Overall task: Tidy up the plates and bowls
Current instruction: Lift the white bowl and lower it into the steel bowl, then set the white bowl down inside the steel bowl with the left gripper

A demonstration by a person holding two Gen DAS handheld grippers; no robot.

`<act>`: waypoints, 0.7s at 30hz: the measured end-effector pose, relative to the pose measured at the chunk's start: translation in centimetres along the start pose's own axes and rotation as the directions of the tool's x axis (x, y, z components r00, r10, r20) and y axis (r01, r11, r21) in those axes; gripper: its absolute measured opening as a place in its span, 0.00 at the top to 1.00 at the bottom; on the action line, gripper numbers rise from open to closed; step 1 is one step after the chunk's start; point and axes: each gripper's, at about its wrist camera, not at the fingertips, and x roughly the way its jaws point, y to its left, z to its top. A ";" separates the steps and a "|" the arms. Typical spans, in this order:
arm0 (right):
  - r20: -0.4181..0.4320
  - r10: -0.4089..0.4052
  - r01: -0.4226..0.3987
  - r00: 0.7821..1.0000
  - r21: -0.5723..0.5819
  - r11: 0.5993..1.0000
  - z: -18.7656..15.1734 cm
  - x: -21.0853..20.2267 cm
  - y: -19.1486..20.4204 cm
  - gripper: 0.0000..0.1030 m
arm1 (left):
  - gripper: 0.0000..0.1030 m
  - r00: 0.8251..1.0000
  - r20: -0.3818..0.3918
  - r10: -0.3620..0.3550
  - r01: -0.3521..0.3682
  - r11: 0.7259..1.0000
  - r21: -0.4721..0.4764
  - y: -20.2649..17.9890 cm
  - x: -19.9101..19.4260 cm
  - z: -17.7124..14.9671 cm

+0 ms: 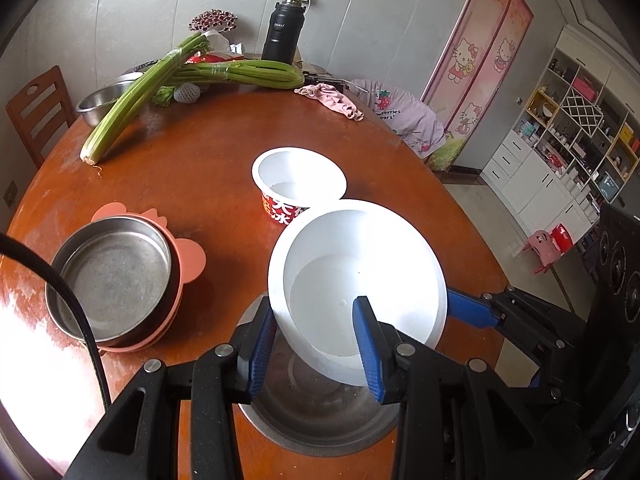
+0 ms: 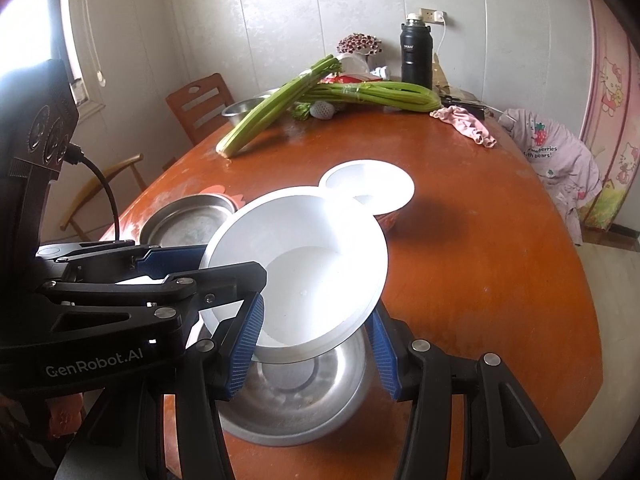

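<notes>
Both grippers, left and right, are clamped on the tilted white bowl at lower centre, above a steel bowl. The pink plate under the steel dish is seen clearly only in the left view.

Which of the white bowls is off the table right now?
The plain white bowl, tilted and gripped at its rim over the steel bowl. The red-printed white bowl sits on the table behind.
</notes>
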 end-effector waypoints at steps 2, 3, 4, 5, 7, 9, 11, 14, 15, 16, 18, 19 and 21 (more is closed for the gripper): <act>-0.001 0.003 -0.003 1.000 -0.003 1.000 -0.3 -0.1 0.2 0.48 | 0.63 1.000 0.000 0.004 -0.004 1.000 -0.002 0.1 -0.1 -0.3; -0.002 0.003 -0.003 1.000 -0.004 1.000 -0.3 -0.1 0.3 0.48 | 0.63 1.000 0.001 0.004 -0.004 1.000 0.000 0.1 -0.2 -0.4; -0.003 0.003 -0.003 1.000 -0.004 1.000 -0.4 -0.2 0.4 0.48 | 0.63 1.000 0.002 0.006 -0.006 1.000 0.001 0.1 -0.3 -0.5; -0.004 0.005 -0.005 1.000 -0.005 1.000 -0.5 -0.1 0.5 0.48 | 0.63 1.000 0.001 0.009 -0.009 1.000 0.002 0.1 -0.3 -0.6; -0.009 0.009 -0.009 1.000 -0.005 1.000 -0.5 0.0 0.5 0.48 | 0.63 1.000 -0.004 0.009 -0.009 1.000 -0.001 0.2 -0.2 -0.8; -0.017 0.011 -0.011 1.000 -0.005 1.000 -0.7 0.2 0.6 0.48 | 0.63 1.000 -0.013 0.011 -0.011 1.000 -0.005 0.4 0.0 -1.0; -0.027 0.015 -0.015 1.000 -0.008 1.000 -1.1 0.4 0.8 0.48 | 0.63 1.000 -0.025 0.014 -0.014 1.000 -0.007 0.6 0.2 -1.4; -0.043 0.019 -0.019 0.999 -0.012 1.000 -1.6 0.7 0.9 0.48 | 0.63 0.999 -0.039 0.016 -0.017 1.000 -0.007 0.8 0.6 -2.0; -0.050 0.020 -0.021 0.999 -0.012 1.000 -1.7 0.8 1.0 0.48 | 0.63 0.999 -0.045 0.017 -0.017 1.000 -0.009 0.9 0.8 -2.2; -0.057 0.022 -0.023 0.998 -0.011 1.000 -1.9 1.0 1.0 0.48 | 0.63 0.999 -0.052 0.017 -0.017 1.000 -0.010 1.0 1.0 -2.4; -0.069 0.023 -0.024 0.997 -0.012 1.000 -2.3 1.3 1.1 0.48 | 0.63 0.998 -0.063 0.018 -0.019 1.000 -0.012 1.1 1.2 -2.8; -0.074 0.025 -0.026 0.997 -0.013 1.000 -2.4 1.4 1.1 0.48 | 0.63 0.998 -0.066 0.018 -0.018 1.000 -0.013 1.1 1.3 -2.9; -0.082 0.026 -0.027 0.996 -0.014 1.000 -2.6 1.6 1.1 0.48 | 0.63 0.997 -0.072 0.019 -0.020 1.000 -0.013 1.1 1.4 -3.2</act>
